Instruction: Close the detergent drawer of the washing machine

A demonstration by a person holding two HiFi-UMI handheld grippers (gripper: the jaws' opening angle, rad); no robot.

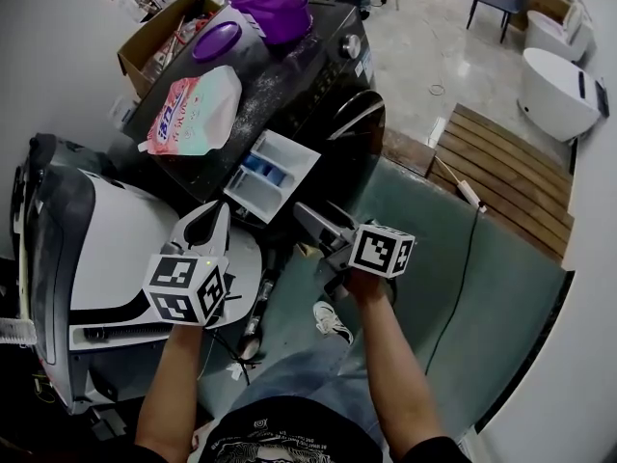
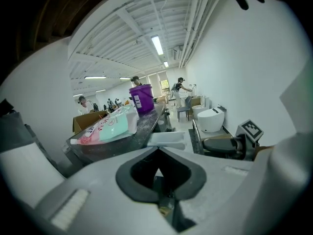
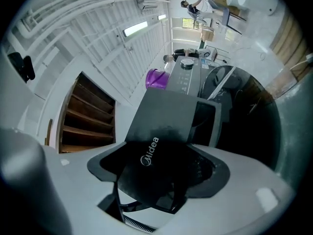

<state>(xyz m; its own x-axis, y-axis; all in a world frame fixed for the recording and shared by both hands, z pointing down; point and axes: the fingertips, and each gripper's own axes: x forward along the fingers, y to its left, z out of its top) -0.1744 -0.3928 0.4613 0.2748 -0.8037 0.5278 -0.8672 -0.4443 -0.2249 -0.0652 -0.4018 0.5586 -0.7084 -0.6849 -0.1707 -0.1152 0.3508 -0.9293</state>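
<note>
The washing machine (image 1: pixel 289 85) is the heavy piece here, and its top serves as a cluttered tabletop. A hard shove could shake it, and the detergent pouch (image 1: pixel 193 114) lies close to the front edge above the opening, so it is the likeliest thing to slide off. The purple bucket (image 1: pixel 275 3) stands further back and looks safer.

The detergent drawer (image 1: pixel 275 172) sticks well out of the machine's front, its white compartments open to view. The main risk is a crooked push. Force applied at one corner, or at an angle to the slide, would probably twist the drawer in its slot and jam it part-way.

The right gripper (image 1: pixel 307 218) has its jaws wide, with the drawer's dark front panel between them. I cannot make out the pads pressing on it, so a loose hold could slip off the smooth panel once it is pushed.

The left gripper (image 1: pixel 214 222) hangs just beside the drawer with its jaws together and empty. It could block the drawer or get knocked as the drawer goes in.
</note>
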